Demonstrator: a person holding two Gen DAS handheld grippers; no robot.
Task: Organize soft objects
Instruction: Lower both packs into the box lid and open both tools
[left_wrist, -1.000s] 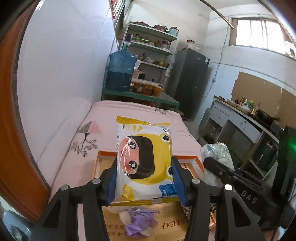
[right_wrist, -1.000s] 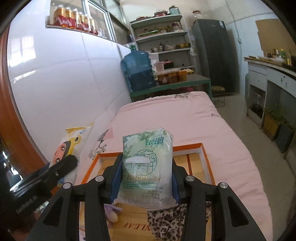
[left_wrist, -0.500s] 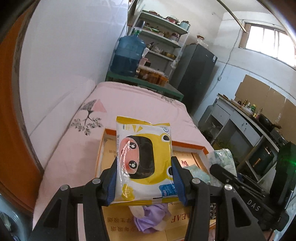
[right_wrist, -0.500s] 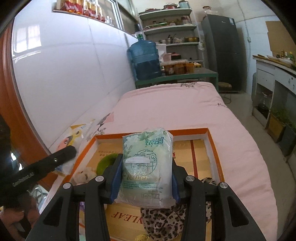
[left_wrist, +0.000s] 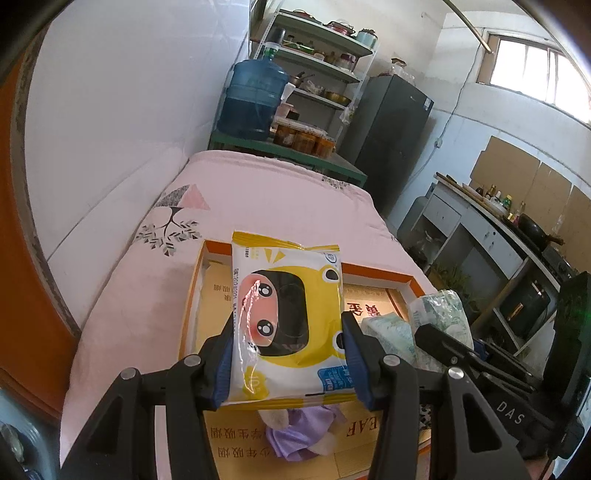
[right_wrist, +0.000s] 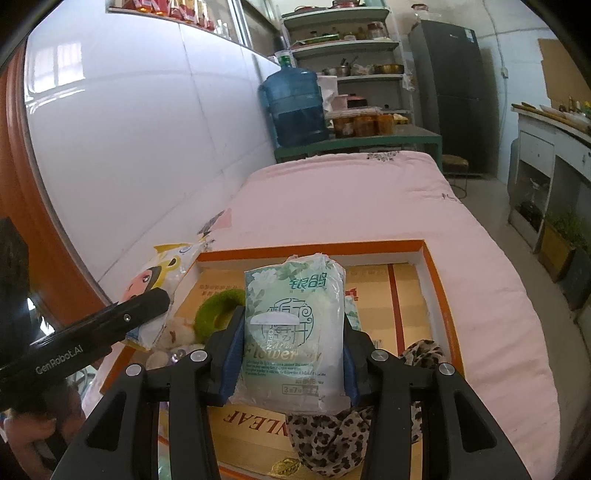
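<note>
The soft wet-wipe pack (left_wrist: 286, 325) is yellow and white with a cartoon face, pink-cheeked, black-haired. The crinkly tissue pack (right_wrist: 291, 336) is pale green-white with leaf print. The shallow cardboard box (right_wrist: 436, 273) has an orange rim, white walls and a tan floor. Inside: leopard-print cloth (right_wrist: 332, 439), fuzzy green ring (right_wrist: 218, 306), lilac cloth (left_wrist: 299, 432). The bed cover (right_wrist: 351, 199) is pink.

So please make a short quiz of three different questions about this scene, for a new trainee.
1. True or false: the left hand-held gripper grips a yellow wipes pack.
2. What does the right hand-held gripper hold? A) green ring B) green tissue pack C) leopard cloth
3. Fill in: the leopard cloth lies inside the orange-rimmed ____.

Key: 1 true; 2 B, the green tissue pack; 3 box.
</note>
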